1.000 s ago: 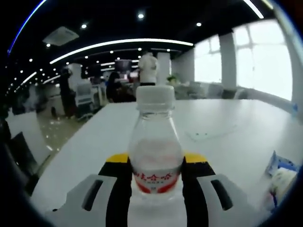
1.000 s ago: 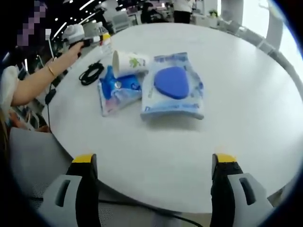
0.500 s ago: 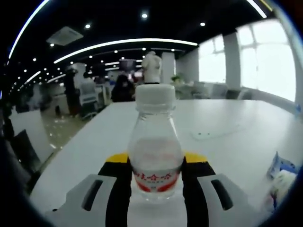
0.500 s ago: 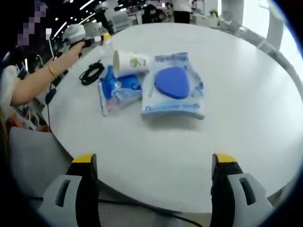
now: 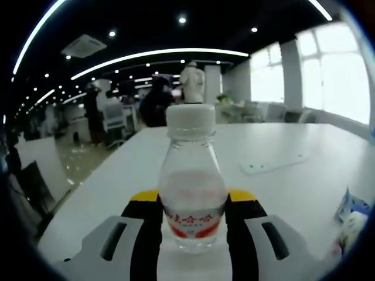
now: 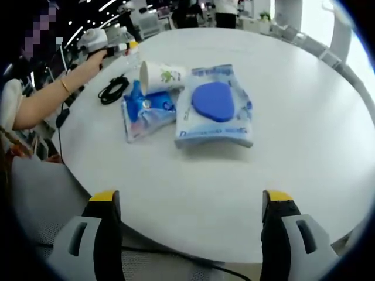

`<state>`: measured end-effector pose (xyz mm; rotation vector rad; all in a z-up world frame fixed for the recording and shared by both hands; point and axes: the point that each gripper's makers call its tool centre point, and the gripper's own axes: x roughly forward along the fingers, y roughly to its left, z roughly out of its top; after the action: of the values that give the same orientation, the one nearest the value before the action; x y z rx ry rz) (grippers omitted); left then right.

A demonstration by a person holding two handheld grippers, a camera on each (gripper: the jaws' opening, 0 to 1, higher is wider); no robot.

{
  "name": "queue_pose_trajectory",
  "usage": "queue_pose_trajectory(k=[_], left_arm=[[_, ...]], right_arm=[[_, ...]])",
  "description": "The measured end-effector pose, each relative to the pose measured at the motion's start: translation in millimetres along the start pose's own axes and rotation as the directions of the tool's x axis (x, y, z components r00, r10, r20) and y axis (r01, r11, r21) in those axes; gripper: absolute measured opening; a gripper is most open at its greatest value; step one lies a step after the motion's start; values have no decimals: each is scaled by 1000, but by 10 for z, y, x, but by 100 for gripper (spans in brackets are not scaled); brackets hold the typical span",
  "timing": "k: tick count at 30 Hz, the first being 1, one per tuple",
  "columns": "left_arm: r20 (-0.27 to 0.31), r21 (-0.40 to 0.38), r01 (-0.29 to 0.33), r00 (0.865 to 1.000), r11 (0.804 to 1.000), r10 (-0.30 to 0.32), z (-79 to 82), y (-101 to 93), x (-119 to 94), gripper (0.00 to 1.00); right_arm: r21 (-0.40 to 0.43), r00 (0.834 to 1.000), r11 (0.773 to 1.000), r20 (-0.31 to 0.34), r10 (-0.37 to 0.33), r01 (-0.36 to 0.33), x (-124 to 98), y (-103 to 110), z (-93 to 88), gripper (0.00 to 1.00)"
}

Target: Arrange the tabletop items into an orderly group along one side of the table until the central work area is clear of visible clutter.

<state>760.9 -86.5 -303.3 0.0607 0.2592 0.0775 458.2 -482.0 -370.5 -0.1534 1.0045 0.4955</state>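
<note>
Bottle [image 5: 192, 187] front and center in the left gripper view: small clear plastic one with a white screw cap and a red-and-white label band low on the body. It stands upright, long axis vertical, cap up, and the left gripper [image 5: 193, 202] is clamped on it, its black yellow-tipped jaws pressing either side at label height. Behind it the white table [image 5: 281, 181] runs off into an office with ceiling lights and a few blurry people standing far back. A flat clear sheet-like thing [image 5: 275, 164] lies on the tabletop off to the right, can't tell what it is. At the right edge there's a bit of blue-and-white packaging [image 5: 351, 213].

Right gripper view looks down on the round white table from its near edge. The right gripper [image 6: 190, 202] has its jaws wide apart, nothing between them, hovering by the table's rim. Mid-table, well ahead of it, sits a cluster: a big blue-and-white pouch [image 6: 215, 106] lying flat, a smaller blue packet [image 6: 145, 113] touching its left side, and a white paper cup [image 6: 161, 76] tipped on its side, mouth pointing left, resting against both. A coiled black cable [image 6: 113, 89] lies just left of those. Top left, a person's arm [image 6: 55, 93] reaches over the table edge holding the other gripper with the bottle.
</note>
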Motion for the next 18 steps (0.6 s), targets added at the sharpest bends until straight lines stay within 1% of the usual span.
queue_pose_trajectory(k=[1, 3, 4, 6, 12, 14, 16, 18], left_arm=[[-5, 9, 6, 1000, 1000, -6, -10, -7, 2, 41], [-7, -21, 20, 1000, 1000, -20, -26, -17, 7, 44], [-4, -30, 24, 1000, 999, -25, -21, -20, 9, 48], [-6, -21, 19, 1000, 1000, -19, -19, -12, -6, 52], [8, -21, 48, 999, 999, -48, 38, -39, -50, 60], [9, -14, 61, 998, 998, -61, 42, -53, -58, 63], [27, -19, 97, 995, 995, -96, 62, -98, -75, 67], [13, -11, 99, 995, 995, -99, 33, -100, -97, 71]], right_arm=[[15, 1000, 1000, 5, 2, -2, -6, -11, 3, 99], [27, 1000, 1000, 12, 2, -3, -14, -20, 15, 99], [28, 1000, 1000, 17, 1, -1, -16, -23, 20, 99], [30, 1000, 1000, 20, -2, 1, -17, -19, 25, 99], [22, 1000, 1000, 23, -1, 0, -17, 0, 29, 99], [21, 999, 1000, 32, 2, -3, -25, 10, 47, 99], [17, 999, 1000, 46, 4, -5, -31, 16, 74, 99], [16, 999, 1000, 51, 5, -5, -36, 19, 86, 99]])
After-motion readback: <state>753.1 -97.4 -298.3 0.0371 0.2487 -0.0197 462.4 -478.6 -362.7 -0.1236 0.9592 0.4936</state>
